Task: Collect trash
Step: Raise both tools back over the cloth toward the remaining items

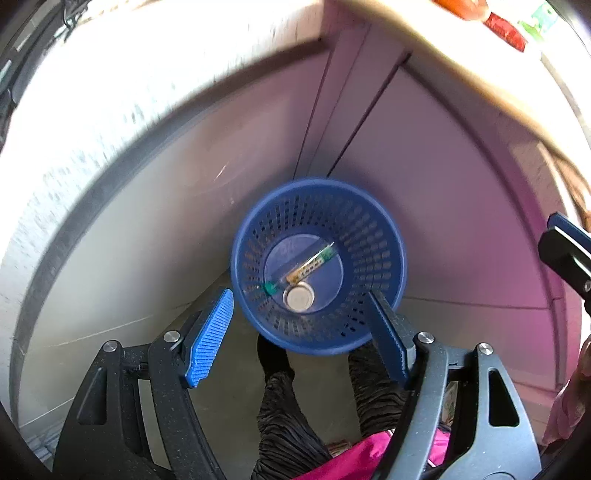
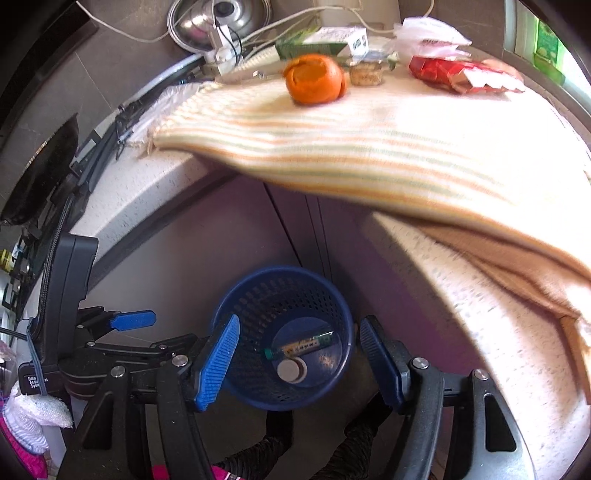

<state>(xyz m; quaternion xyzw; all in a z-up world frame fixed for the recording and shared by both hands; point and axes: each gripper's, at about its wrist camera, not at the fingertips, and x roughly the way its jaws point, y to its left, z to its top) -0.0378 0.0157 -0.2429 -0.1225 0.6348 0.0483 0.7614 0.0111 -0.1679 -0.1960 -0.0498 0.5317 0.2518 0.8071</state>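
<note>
Each hand-held tool was a matte black, faintly speckled plastic frame with triangular cut-outs and round silver screw heads at the pivots, ending in two bright blue ribbed rubber fingers [image 1: 210, 339]. In the right wrist view, the left gripper [image 2: 133, 320] carried a tall black housing with a black braided cable and a small white-lettered label. The person wore dark ribbed trousers [image 1: 284, 421], black footwear and a bright pink garment [image 1: 354, 458].

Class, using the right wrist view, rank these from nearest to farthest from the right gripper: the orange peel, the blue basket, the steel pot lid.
1. Blue basket: on the floor, directly below the right gripper.
2. Orange peel: up on the striped cloth over the counter.
3. Steel pot lid: behind the counter, top left.
</note>
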